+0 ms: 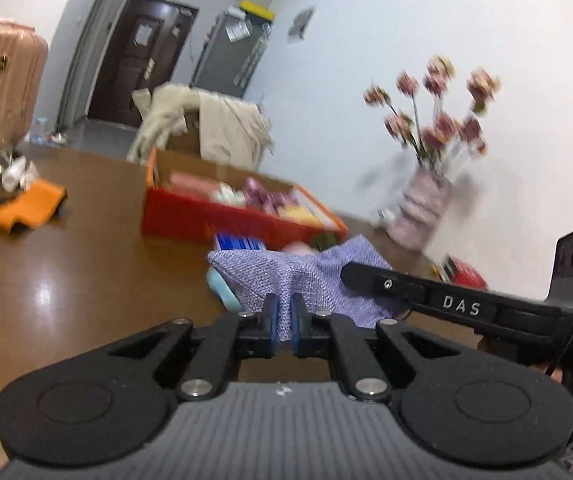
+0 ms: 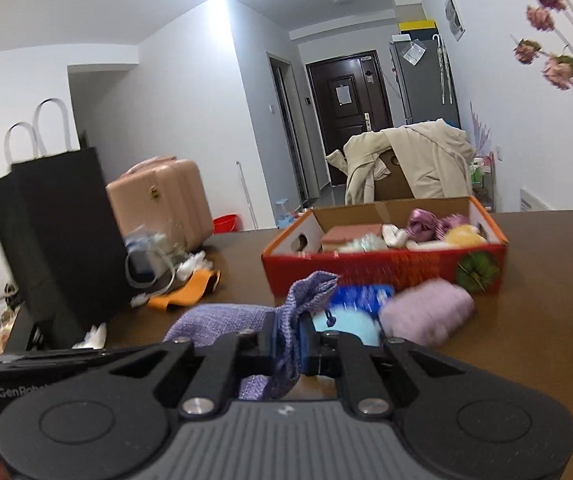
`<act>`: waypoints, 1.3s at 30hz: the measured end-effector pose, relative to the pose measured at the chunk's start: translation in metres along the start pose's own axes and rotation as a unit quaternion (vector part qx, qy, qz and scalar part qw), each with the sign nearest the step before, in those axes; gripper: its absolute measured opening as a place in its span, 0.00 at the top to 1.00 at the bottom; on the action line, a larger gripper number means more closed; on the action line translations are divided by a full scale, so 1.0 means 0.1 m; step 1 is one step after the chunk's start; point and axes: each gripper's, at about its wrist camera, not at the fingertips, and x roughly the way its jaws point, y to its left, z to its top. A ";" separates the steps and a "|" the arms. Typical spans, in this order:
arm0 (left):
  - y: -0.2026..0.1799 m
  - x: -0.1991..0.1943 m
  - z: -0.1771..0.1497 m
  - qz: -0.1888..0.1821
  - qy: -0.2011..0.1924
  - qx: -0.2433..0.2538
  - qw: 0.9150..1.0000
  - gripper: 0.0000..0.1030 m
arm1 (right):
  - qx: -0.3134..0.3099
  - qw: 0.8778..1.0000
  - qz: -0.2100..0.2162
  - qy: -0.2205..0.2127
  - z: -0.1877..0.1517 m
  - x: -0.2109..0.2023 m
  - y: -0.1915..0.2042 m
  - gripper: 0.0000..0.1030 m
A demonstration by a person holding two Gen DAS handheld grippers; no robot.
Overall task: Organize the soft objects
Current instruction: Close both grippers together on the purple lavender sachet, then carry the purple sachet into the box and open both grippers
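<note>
We see our left gripper pinching a fold of the purple cloth, its blue pads pressed onto the fabric above the brown table. Our right gripper clamps another bunch of the same cloth, which hangs stretched between the two tools. Just beyond lie a blue packet and a lilac yarn ball. Behind them stands the red box, filled with soft items. An orange cloth rests well apart, a flower vase by the wall.
</note>
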 end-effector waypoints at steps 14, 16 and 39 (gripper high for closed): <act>-0.62 -0.46 -0.42 -0.002 0.013 0.043 0.999 0.93 | 0.016 1.000 -0.018 0.013 -0.63 -0.89 0.06 0.91; -0.65 -0.48 -0.41 -0.006 0.011 0.045 0.999 0.93 | 0.016 1.000 -0.016 0.011 -0.64 -0.92 0.07 0.91; 0.45 1.32 1.76 0.064 -0.068 0.088 0.992 0.93 | 0.006 1.000 0.014 -0.013 1.27 1.70 -0.30 0.91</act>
